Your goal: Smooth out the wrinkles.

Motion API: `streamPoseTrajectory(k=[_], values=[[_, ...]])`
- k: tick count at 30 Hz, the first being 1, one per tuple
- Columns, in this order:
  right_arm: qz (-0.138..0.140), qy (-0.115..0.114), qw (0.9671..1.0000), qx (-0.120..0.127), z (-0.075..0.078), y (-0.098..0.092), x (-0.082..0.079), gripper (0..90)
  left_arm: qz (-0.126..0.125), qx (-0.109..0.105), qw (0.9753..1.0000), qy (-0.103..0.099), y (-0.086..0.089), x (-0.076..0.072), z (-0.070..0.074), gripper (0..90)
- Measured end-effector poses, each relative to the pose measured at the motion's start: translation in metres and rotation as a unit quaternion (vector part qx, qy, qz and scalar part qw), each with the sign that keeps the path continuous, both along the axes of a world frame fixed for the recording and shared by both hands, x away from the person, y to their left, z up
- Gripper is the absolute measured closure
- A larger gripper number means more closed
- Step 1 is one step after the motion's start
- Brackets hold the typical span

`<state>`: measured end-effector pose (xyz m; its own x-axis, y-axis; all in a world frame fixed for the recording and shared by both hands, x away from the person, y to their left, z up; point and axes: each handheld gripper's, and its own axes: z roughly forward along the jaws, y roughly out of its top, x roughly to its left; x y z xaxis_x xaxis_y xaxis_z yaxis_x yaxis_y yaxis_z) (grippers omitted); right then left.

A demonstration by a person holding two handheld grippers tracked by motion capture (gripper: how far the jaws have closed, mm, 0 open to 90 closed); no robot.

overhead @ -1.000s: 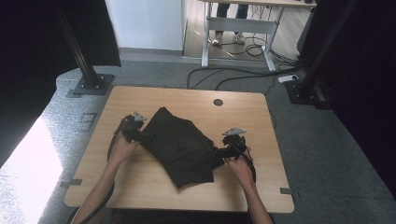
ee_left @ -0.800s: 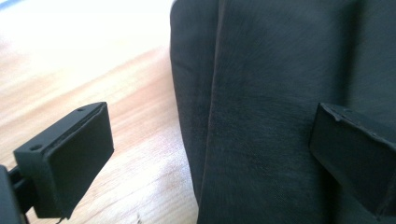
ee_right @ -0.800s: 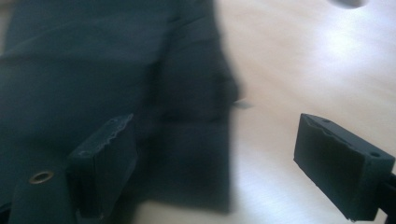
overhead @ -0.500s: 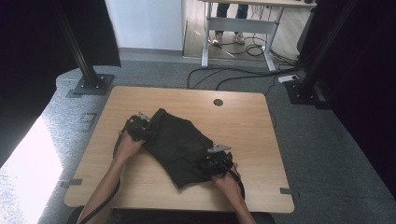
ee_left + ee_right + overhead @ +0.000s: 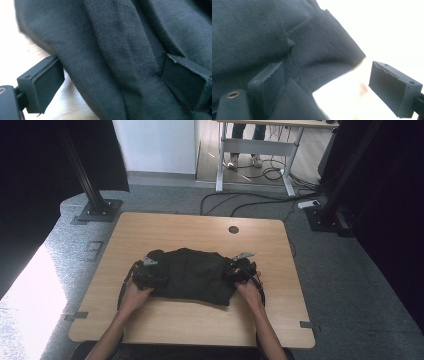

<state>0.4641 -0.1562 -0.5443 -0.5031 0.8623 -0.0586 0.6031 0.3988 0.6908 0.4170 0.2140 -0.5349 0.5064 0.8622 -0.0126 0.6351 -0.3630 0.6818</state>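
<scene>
A dark garment (image 5: 192,276) lay bunched across the middle of the wooden table (image 5: 165,227), and the person worked it from both ends. The left gripper (image 5: 146,274) stood with its jaws spread, a thick fold of the cloth lying between them but not pinched. The right gripper (image 5: 241,270) was likewise released, one jaw resting on the fabric's hem and the other out over bare tabletop. To my eye, each ought to slide further under an edge and close on a single layer before any lifting. I could read no label or writing anywhere.
</scene>
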Motion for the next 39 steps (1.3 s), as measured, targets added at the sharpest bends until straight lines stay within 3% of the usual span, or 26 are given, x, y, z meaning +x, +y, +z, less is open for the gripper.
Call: streamPoseTrajectory(k=[3, 8, 14, 22, 31, 39], values=[[0.007, 0.008, 0.9999, 0.009, 0.001, -0.004, 0.006, 14.3, -0.006, -0.002, 1.0, -0.005, 0.0, -0.001, 0.001, 4.4], [0.012, -0.01, 0.9993, 0.035, 0.016, -0.013, -0.001, 13.7, -0.015, -0.001, 0.9998, -0.01, 0.007, 0.0, 0.009, 0.0], [0.023, -0.034, 0.9979, 0.049, 0.045, -0.018, -0.017, 13.3, -0.033, 0.016, 0.9984, -0.044, 0.015, -0.008, 0.027, 0.0], [0.029, -0.049, 0.9972, 0.049, 0.069, -0.031, -0.046, 10.5, -0.029, 0.036, 0.9972, -0.058, 0.035, -0.024, 0.043, 0.0], [0.017, -0.045, 0.9978, 0.045, 0.061, -0.054, -0.078, 2.1, -0.007, 0.037, 0.9981, -0.049, 0.062, -0.044, 0.032, 0.0], [-0.01, -0.036, 0.9981, 0.048, 0.032, -0.076, -0.102, 0.0, 0.008, 0.039, 0.9988, -0.028, 0.082, -0.057, 0.009, 0.0]])
